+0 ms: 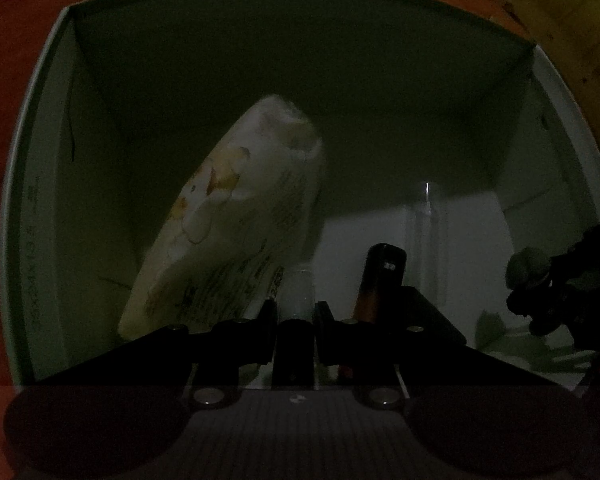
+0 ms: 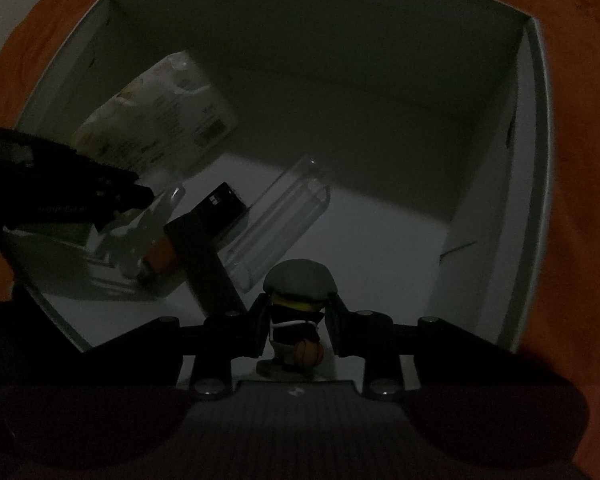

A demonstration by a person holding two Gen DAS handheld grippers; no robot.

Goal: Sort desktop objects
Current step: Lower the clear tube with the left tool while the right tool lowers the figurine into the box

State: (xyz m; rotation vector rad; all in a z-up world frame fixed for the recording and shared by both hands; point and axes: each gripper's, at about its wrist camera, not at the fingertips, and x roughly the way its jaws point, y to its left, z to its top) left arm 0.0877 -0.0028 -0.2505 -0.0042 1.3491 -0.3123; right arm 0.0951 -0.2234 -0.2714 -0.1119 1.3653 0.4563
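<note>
Both grippers reach down into a white box (image 1: pixel 32 160) (image 2: pixel 536 120). My left gripper (image 1: pixel 296 308) is shut on a small clear tube (image 1: pixel 298 290) with a dark lower part, just above the box floor. My right gripper (image 2: pixel 298 312) is shut on a small figurine (image 2: pixel 300 280) with a grey cap, dark clothes and an orange basketball. The figurine's base is close to the floor. In the left wrist view the figurine (image 1: pixel 526 266) and the right gripper (image 1: pixel 560 280) show at the right edge. In the right wrist view the left gripper (image 2: pixel 136 196) shows as a dark shape at the left.
Inside the box a white printed tissue pack (image 1: pixel 228 216) (image 2: pixel 156 120) leans against the left wall. A black and orange battery (image 1: pixel 380 280) (image 2: pixel 216 208) and a clear plastic case (image 1: pixel 428 232) (image 2: pixel 284 216) lie on the floor. An orange cloth (image 2: pixel 580 200) surrounds the box. The lighting is dim.
</note>
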